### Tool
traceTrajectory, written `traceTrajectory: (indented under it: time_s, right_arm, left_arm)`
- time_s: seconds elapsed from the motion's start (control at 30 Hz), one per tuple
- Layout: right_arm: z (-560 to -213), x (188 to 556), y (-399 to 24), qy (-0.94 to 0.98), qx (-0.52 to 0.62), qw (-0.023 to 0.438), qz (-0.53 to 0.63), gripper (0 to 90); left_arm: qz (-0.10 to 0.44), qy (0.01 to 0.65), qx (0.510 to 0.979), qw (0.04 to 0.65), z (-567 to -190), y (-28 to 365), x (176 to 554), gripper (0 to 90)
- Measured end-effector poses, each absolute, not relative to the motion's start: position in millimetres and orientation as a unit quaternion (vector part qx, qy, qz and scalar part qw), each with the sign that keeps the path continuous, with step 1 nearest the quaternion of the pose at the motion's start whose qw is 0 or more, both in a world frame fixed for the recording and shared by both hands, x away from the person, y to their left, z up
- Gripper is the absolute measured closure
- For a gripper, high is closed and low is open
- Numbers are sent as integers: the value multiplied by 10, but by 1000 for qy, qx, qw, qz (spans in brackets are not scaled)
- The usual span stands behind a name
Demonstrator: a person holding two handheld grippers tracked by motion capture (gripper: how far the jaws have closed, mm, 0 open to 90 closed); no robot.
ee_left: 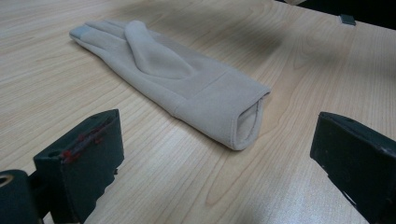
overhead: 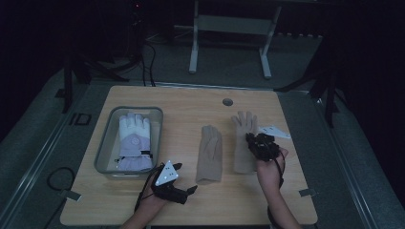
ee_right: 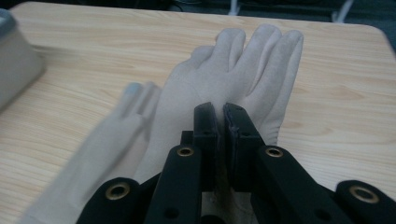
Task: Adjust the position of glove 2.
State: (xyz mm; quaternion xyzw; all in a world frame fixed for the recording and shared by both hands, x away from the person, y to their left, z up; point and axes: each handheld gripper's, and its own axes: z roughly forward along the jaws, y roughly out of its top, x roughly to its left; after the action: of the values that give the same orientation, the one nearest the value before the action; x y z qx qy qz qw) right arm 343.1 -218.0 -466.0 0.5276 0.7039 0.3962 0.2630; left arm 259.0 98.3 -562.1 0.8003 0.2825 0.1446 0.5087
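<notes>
At far left of the wooden counter (overhead: 186, 102): grey plastic bin (overhead: 106, 140) with a white and lavender padded ski glove (overhead: 134, 140) inside, fingers away from the person.

Just right of the bin's near corner: left gripper (overhead: 184, 177), grey three-cornered plate on top, jaws released and standing wide apart with nothing between them; in the left gripper view, aimed at the open cuff of the left beige glove (ee_left: 177, 81), not touching it.

At centre: left beige glove (overhead: 209, 153), flat on the counter, thumb folded across the palm, a grey patch on one fingertip, cuff toward the person.

Just to the right, parallel and near but apart: right beige glove (overhead: 242, 136), fingers spread and away from the person.

Over the lower part of that glove: right gripper (overhead: 252, 141), jaws clenched, tips nearly together; in the right gripper view, beige fabric of the right beige glove (ee_right: 243, 70) directly under and between the jaws, apparently pinched at the palm, the cuff end hidden behind the jaws.

Beyond the right glove's fingers: small round grey hole cover (overhead: 228, 102) in the counter.
</notes>
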Motion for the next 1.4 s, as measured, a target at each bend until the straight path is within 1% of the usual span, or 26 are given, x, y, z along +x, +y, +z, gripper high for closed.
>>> traceTrajectory:
  time_s: [0.03,0.1,0.3,0.37,0.5,0.53,0.77,0.87,1.07,1.17,1.23,1.33,1.4]
  right_arm:
    - [-4660,3431,-2180,704,528,263,396,843]
    - [-4659,3426,-2026,699,528,257,407,842]
    - [-4714,3433,-1756,694,535,248,414,842]
    - [-4742,3442,-1674,688,542,237,420,842]
    - [-4799,3448,-1538,688,545,237,417,841]
    - [-4862,3455,-1436,688,551,229,414,841]
    - [-4967,3445,-1244,679,562,214,420,840]
    - [-5019,3411,-1144,684,557,220,417,839]
    - [-5160,3380,-1094,688,560,230,401,836]
    - [-5246,3395,-1119,686,568,228,393,834]
    - [-5296,3415,-1140,687,573,216,391,832]
    - [-5352,3423,-1129,688,576,216,385,819]
    - [-5386,3434,-1124,689,578,212,384,790]
  left_arm:
    - [145,282,800,509,-5621,983,2590,27]
    - [146,286,800,507,-5616,980,2589,27]
    - [146,286,800,508,-5616,982,2587,27]
    - [147,284,800,508,-5615,976,2584,27]
    - [147,282,801,508,-5610,972,2575,27]
    - [147,282,800,509,-5604,975,2573,27]
    - [141,282,797,515,-5591,986,2568,27]
    - [141,281,797,516,-5588,992,2567,27]
    - [140,280,797,516,-5587,993,2569,27]
    - [140,278,798,516,-5590,983,2570,27]
    - [138,279,798,516,-5596,973,2572,28]
    - [138,278,799,514,-5601,962,2573,27]
    - [138,277,800,513,-5600,958,2570,27]
